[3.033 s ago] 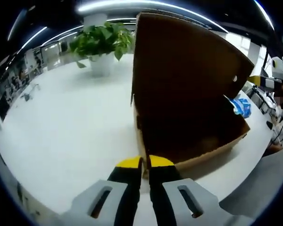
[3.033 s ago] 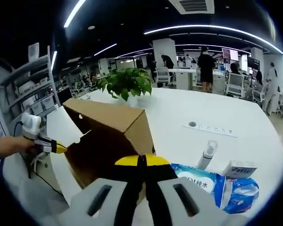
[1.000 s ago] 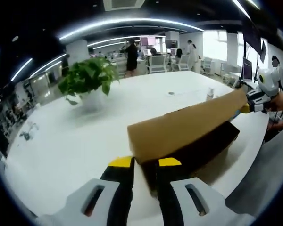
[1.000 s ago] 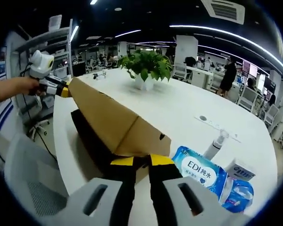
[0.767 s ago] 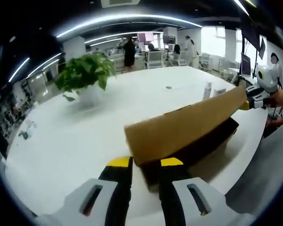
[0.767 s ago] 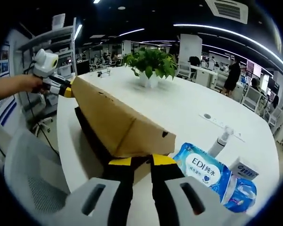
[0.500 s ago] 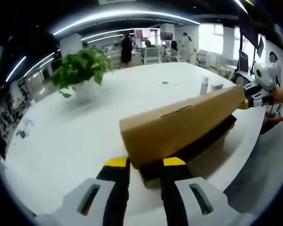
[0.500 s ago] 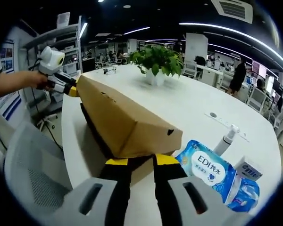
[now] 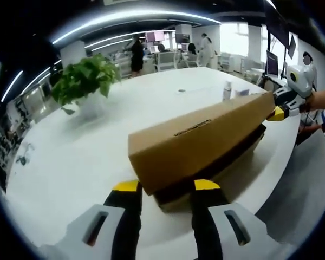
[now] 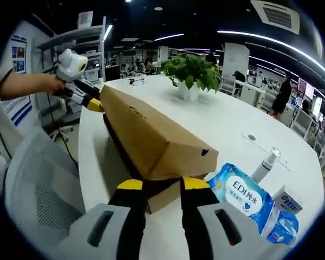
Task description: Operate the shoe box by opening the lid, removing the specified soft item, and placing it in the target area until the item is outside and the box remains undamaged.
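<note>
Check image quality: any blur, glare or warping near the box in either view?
Left gripper view: box fairly sharp, table bright and washed out, ceiling light strips bent by the fisheye. Right gripper view: box sharp, wipes pack readable, gap under the lid in dark shadow, edges curved.

Brown cardboard shoe box (image 9: 206, 157) lies lengthwise on white table (image 9: 70, 157), near its edge. Hinged lid (image 9: 200, 135) is lowered, almost closed, tilted slightly, a dark gap showing under its front edge above the base. Lid has 1 small round hole (image 10: 205, 153) in its end face. Interior contents not visible.
</note>
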### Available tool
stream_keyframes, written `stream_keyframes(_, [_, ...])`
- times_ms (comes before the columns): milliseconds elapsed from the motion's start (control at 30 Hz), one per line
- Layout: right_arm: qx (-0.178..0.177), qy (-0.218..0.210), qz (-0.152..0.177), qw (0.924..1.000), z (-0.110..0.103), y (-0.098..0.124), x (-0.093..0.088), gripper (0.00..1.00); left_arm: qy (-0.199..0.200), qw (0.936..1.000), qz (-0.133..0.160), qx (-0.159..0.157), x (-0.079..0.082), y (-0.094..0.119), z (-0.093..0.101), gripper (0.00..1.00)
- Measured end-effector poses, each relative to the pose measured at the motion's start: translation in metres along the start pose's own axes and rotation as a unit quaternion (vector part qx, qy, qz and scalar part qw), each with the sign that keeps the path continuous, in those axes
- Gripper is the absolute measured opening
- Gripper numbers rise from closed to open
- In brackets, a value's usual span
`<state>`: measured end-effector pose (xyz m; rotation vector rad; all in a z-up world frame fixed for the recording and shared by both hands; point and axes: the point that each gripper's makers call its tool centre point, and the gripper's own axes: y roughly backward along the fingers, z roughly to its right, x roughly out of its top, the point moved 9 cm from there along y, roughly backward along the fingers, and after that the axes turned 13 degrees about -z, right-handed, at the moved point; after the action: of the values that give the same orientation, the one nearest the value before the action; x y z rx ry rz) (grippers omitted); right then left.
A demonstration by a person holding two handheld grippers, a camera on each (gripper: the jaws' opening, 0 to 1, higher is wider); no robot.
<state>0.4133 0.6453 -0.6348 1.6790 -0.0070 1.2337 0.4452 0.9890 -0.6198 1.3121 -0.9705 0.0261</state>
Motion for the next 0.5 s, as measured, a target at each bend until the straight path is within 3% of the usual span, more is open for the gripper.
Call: stream_keyframes(500, [0.014,-0.013,0.025,0.9995,-0.0044,0.0096,0.0014,0.26,-0.008,0.9997,0.012,-0.019,-0.0049,0.0038,0.0033,0.42])
